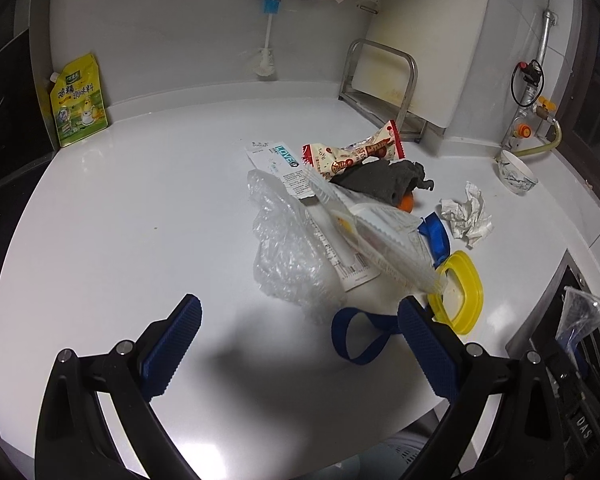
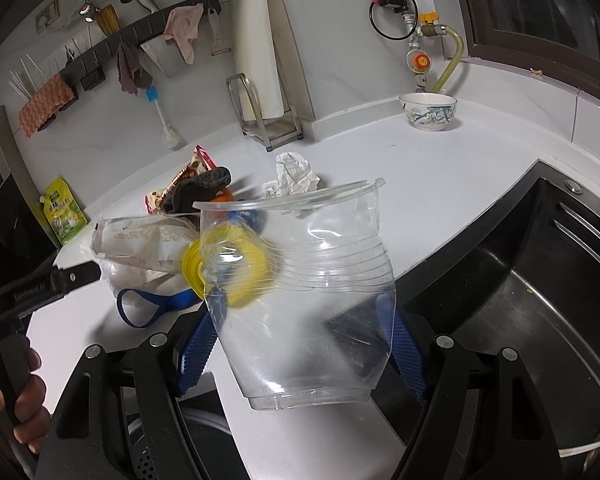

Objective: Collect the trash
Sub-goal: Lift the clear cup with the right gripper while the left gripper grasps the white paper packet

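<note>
My right gripper [image 2: 300, 344] holds a crushed clear plastic cup [image 2: 300, 288] between its blue fingers [image 2: 406, 348], in the lower middle of the frame, above the white counter [image 2: 420, 184] edge beside the black sink [image 2: 540, 280]. My left gripper [image 1: 296, 348] hangs wide apart and holds nothing, low over the counter. In front of it lies the trash pile [image 1: 340, 216]: a wrapper [image 1: 278, 160] reading "LOVE", a snack wrapper [image 1: 356, 152], a yellow lid [image 1: 460, 292], crumpled paper [image 1: 466, 214]. A bowl [image 2: 428, 111] stands at upper right.
</note>
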The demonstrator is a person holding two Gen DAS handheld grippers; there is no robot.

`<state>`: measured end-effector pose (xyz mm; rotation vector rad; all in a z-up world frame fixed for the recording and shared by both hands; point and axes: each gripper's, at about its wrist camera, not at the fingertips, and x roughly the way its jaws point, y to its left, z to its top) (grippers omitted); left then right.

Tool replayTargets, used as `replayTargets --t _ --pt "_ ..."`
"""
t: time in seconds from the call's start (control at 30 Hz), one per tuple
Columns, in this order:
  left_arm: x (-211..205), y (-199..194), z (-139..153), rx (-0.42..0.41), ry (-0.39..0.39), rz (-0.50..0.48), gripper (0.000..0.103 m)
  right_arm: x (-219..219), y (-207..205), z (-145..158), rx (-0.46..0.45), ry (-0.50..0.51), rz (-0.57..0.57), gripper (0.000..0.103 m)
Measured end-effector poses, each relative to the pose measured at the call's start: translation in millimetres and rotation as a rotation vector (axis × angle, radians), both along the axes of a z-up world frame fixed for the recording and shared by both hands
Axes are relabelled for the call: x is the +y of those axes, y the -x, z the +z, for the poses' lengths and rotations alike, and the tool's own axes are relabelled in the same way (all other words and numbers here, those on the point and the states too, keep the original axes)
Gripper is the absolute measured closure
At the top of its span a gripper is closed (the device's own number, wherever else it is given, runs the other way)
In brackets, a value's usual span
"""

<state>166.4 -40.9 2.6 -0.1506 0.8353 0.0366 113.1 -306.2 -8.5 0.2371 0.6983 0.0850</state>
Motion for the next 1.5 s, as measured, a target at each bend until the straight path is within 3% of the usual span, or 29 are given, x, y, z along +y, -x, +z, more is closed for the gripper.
replayTargets --t 0.47,0.87,0.9,1.17,1.27,1.5 --pt "-10.0 -10.5 25.7 -0.035 0.022 0.005 0.006 -7.3 10.2 11.9 -0.051 -0.013 -0.019 0.029" --pt "-28.2 -48.4 2.5 0.024 0.014 0.011 0.008 -7.2 15.4 14.3 -0.073 -0.018 -0.020 0.029" --pt "-28.8 -50.6 0.9 0.025 0.010 0.011 0.011 -7.3 15.5 14.2 -0.075 -0.018 -0.019 0.029" --pt "-34.3 -57.1 -6.7 0.042 0.003 -0.040 0.068 -7.0 14.7 13.7 -0.073 -0.019 -0.018 0.029" --pt "-34.9 -53.6 -3.1 0.026 -0.005 -0.055 0.077 -6.5 14.3 13.5 -0.073 -0.016 -0.018 0.029" --pt "-28.0 -46.9 13.9 -0.030 -0.029 -0.054 0.083 -4.9 15.5 17.4 -0.090 -0.007 -0.017 0.029"
